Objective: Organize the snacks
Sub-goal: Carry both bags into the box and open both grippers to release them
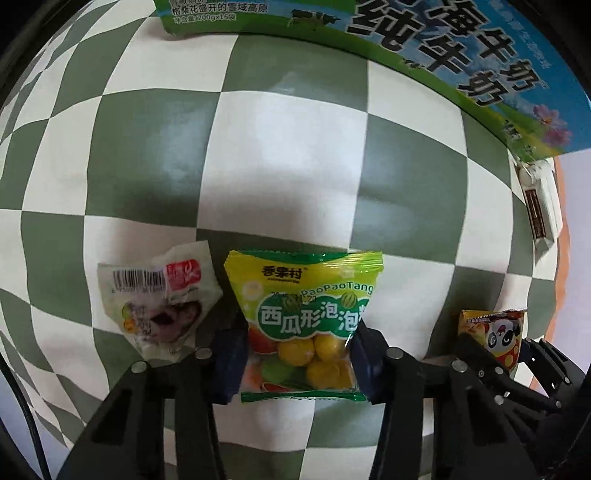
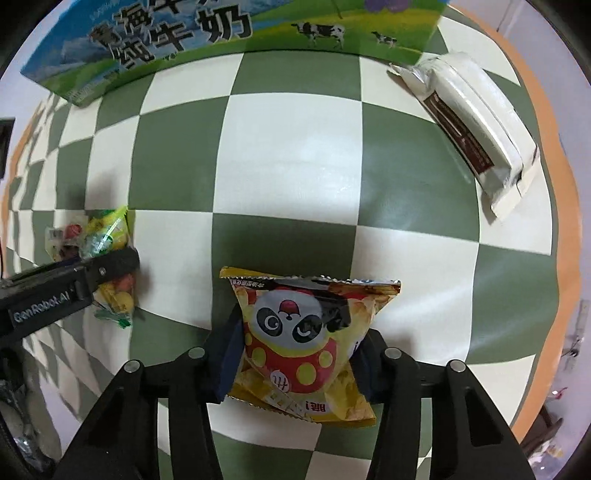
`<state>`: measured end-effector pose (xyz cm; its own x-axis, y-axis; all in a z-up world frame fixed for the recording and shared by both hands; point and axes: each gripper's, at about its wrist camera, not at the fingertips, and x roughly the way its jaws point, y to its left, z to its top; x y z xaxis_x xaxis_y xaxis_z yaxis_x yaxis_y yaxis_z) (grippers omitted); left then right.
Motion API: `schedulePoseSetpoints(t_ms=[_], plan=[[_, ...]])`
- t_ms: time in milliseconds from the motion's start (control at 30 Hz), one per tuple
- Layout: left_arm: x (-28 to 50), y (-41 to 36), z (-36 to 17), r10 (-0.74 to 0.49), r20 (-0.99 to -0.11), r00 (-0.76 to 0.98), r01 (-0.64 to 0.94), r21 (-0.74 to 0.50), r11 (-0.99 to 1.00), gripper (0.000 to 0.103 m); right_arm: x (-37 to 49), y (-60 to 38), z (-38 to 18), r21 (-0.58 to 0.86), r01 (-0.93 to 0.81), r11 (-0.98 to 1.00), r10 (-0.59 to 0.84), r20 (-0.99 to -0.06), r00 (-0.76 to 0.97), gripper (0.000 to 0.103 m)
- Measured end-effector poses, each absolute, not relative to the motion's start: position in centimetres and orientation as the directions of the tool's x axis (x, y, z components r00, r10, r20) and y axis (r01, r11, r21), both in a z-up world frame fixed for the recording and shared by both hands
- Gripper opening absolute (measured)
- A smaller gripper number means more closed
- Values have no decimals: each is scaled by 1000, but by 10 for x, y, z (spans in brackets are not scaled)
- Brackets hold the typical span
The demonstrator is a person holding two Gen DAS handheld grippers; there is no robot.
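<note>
Left tongs pinch the gum bag by its sides, just above the bench; slick film could slip out. Right tongs clamp the panda chips; puffy bag may crush or pop. Milk box sits at the back, its contents not visible.

Checkered cloth on counter: smooth, slight sheen, soft glare patches. Candy bag: glossy plastic film, clear lower window, crimped ends. Panda snack bag: shiny foil-like film, crinkled, serrated edges. White packet: pearly plastic wrap. Milk carton box: printed cardboard, low gloss. Left tongs: matt black plastic, metal pins.
</note>
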<state>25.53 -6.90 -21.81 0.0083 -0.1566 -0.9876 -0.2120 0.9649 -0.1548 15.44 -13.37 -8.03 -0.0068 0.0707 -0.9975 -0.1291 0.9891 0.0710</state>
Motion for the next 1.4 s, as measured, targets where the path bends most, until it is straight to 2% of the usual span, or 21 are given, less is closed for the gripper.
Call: schedulePoseSetpoints(t_ms=[233,433,633,767,933,1100,1300,1367,1400], plan=[[252,-74,-188,-196,-980,18,-181,-196,964,45,157,-151,-43,221,-51,974,222,-975,9,51],[263,-76,-130,-265,-958,108,-151,-280,948,45,170,-193,12,307,-63,949,312,-947,81,51],[323,-69,-43,-331,-907,261,-96,-365,926,45,223,-199,87,388,-89,917,398,-894,208,51],[379,-56,1,-310,-892,330,-41,-342,939,45,276,-175,120,364,-142,921,390,-867,310,51],[445,-41,1,-217,-910,353,-20,-240,971,45,360,-156,122,262,-170,950,307,-878,366,51],[524,-13,-44,-121,-954,275,-75,-146,986,45,439,-148,83,178,-136,975,215,-916,338,51],[570,18,-91,-43,-977,207,-148,-75,986,46,493,-145,43,126,-110,986,154,-944,293,52],[579,25,-102,-32,-982,188,-159,-63,985,47,504,-142,32,88,-108,990,115,-953,279,58],[583,28,-107,-33,-984,173,-164,-62,984,48,510,-141,27,64,-104,992,91,-959,270,77]])
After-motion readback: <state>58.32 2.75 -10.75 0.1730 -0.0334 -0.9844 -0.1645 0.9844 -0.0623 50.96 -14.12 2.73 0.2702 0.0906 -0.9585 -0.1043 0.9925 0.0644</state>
